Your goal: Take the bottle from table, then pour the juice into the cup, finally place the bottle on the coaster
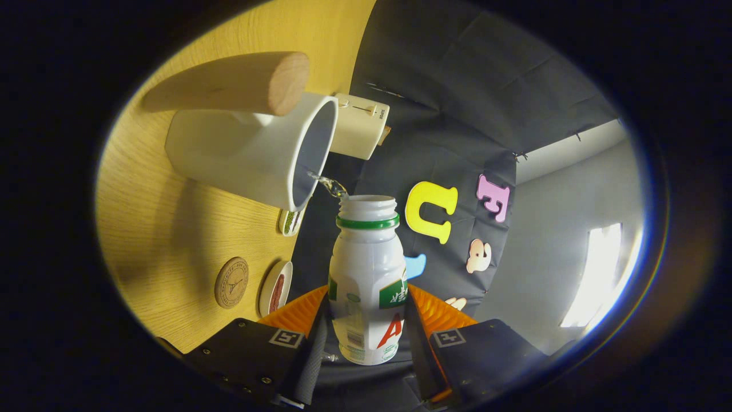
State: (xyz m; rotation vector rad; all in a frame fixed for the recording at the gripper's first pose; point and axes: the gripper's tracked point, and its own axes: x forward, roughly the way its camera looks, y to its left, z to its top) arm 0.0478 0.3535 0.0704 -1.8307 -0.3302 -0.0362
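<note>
While our gripper (366, 337) clamps the bottle (368, 280) between both fingers, we are mid-pour: a thin stream of juice (330, 184) runs into the cup (251, 157). We judge that setting it on the coaster (231, 282) is left.

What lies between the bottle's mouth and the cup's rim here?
A thin stream of juice bridges the bottle mouth and the cup rim in the gripper view; tongs clamp the bottle.

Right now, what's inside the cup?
A thin stream from the bottle, gripped in the jaws, enters the cup. Its grey inner wall shows; the bottom and liquid level are hidden.
</note>
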